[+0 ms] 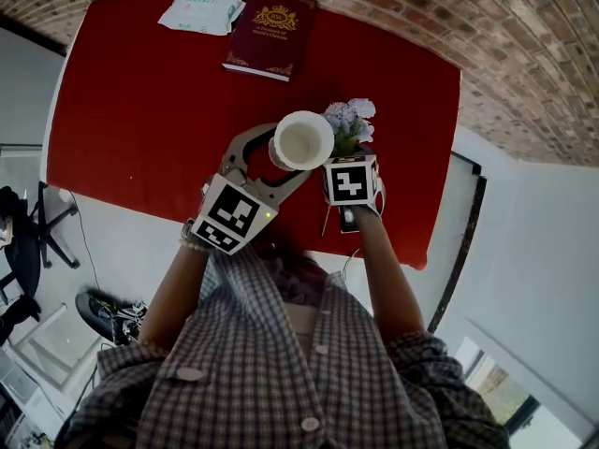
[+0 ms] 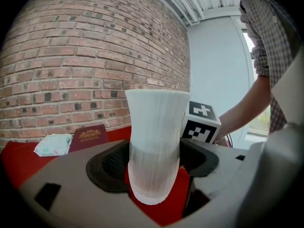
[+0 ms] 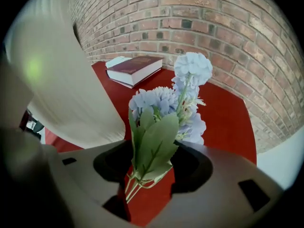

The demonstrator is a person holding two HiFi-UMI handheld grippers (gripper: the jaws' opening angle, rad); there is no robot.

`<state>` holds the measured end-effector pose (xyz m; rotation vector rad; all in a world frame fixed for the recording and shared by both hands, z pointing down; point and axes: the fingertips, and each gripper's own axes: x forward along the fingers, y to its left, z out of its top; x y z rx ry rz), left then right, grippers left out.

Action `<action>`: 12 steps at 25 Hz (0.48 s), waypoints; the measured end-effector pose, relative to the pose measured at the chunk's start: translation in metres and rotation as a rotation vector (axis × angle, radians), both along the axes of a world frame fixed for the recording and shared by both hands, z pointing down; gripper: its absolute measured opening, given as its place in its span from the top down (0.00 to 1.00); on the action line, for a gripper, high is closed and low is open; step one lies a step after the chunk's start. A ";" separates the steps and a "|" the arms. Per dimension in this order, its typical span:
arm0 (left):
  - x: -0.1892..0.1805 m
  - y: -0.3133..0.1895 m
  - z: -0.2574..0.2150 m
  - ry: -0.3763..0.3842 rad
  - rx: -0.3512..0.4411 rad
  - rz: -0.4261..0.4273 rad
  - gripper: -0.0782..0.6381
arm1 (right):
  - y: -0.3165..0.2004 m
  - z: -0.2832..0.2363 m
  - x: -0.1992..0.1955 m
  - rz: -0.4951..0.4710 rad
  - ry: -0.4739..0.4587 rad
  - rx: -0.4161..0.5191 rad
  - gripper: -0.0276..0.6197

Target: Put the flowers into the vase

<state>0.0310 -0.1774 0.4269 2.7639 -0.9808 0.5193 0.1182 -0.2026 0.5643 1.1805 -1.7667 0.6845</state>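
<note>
Your left gripper's [image 2: 152,163] jaws are clamped on the white ribbed vase [image 2: 154,141], one dark pad pressing each side of its lower body. The left gripper view shows the vase rising straight up out of the jaws, with its flared rim well above them. In the head view its open mouth [image 1: 302,140] faces the camera. Whether its base touches the red desk [image 1: 140,92] you cannot tell from these views.

Your right gripper's [image 3: 152,167] jaws stand wide apart. The flowers [image 3: 166,113] sit between them: thin green stems low in the gap, broad green leaves above, and pale blue blooms beyond the tips. A gap shows between the leaves and each pad, so neither pad presses on the bunch.

From above, the flowers [image 1: 349,122] are just beside the vase, on its right, in front of your right gripper's marker cube [image 1: 351,181]. In the right gripper view the vase wall fills the left side, close to the leaves.

A dark red book [image 1: 271,34] and a white tissue pack [image 1: 201,10] lie side by side at the desk's far edge, well apart from both grippers. A brick wall [image 2: 71,56] stands behind the desk.
</note>
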 end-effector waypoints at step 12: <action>-0.001 0.000 0.000 0.010 0.001 0.003 0.42 | -0.002 0.001 0.006 0.024 -0.044 0.029 0.77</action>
